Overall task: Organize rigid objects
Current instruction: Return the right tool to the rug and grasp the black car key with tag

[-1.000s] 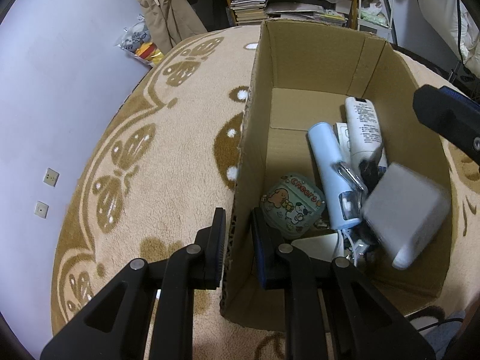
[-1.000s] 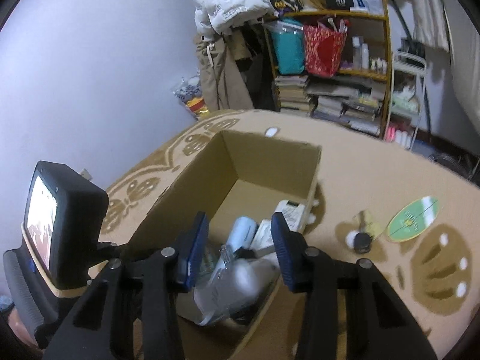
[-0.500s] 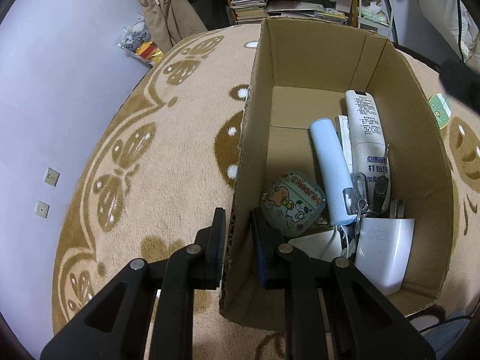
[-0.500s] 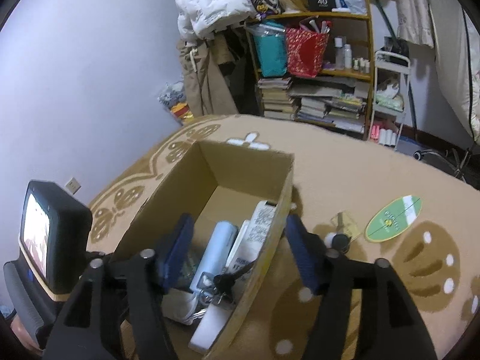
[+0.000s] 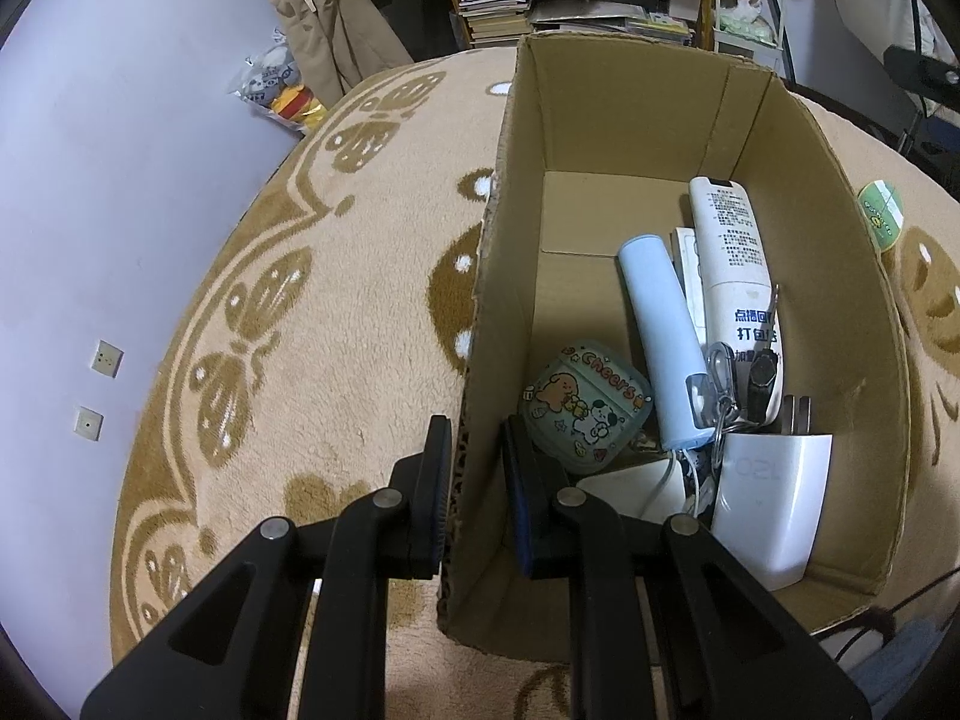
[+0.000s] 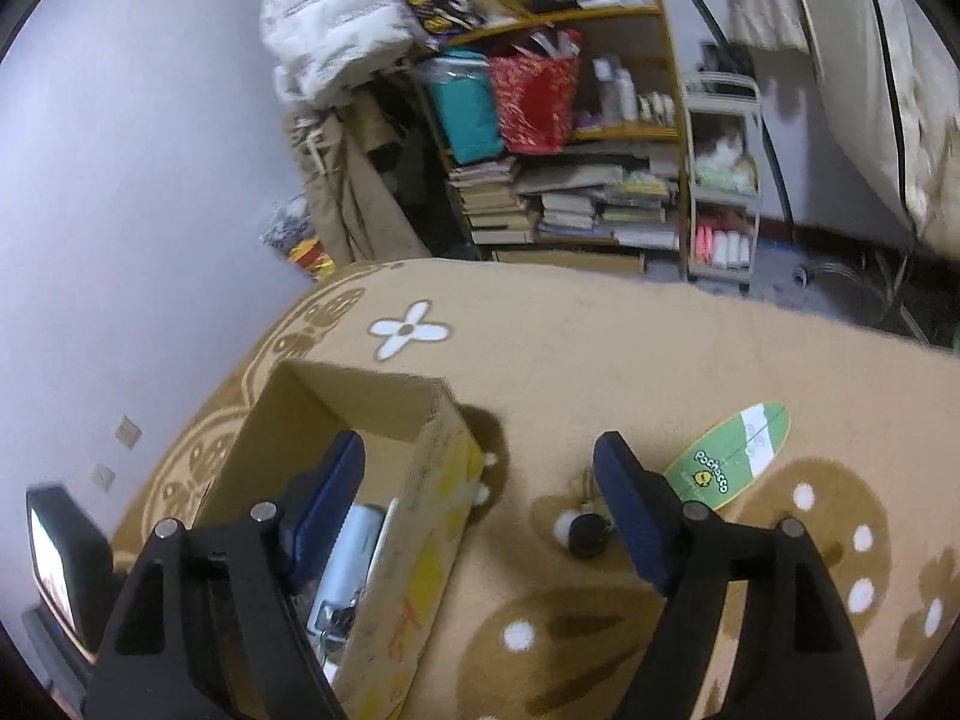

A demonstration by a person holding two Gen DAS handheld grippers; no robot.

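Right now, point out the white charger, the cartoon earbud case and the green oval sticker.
white charger (image 5: 771,510), left wrist view, on its broad white face.
cartoon earbud case (image 5: 585,405), left wrist view, on its printed lid.
green oval sticker (image 6: 729,456), right wrist view, on its middle.

Beige plush rug (image 6: 630,360) with brown motifs and a white flower (image 6: 409,330) covers the floor, running up to a plain lavender wall (image 6: 150,180) with two small white outlet plates (image 5: 99,387) low down. Beyond the rug's far edge stands a cluttered wooden bookshelf (image 6: 600,138) stacked with books and bags, white puffer jacket (image 6: 324,42) heaped on its left, narrow white cart (image 6: 723,180) just right of it. Dim indoor light.
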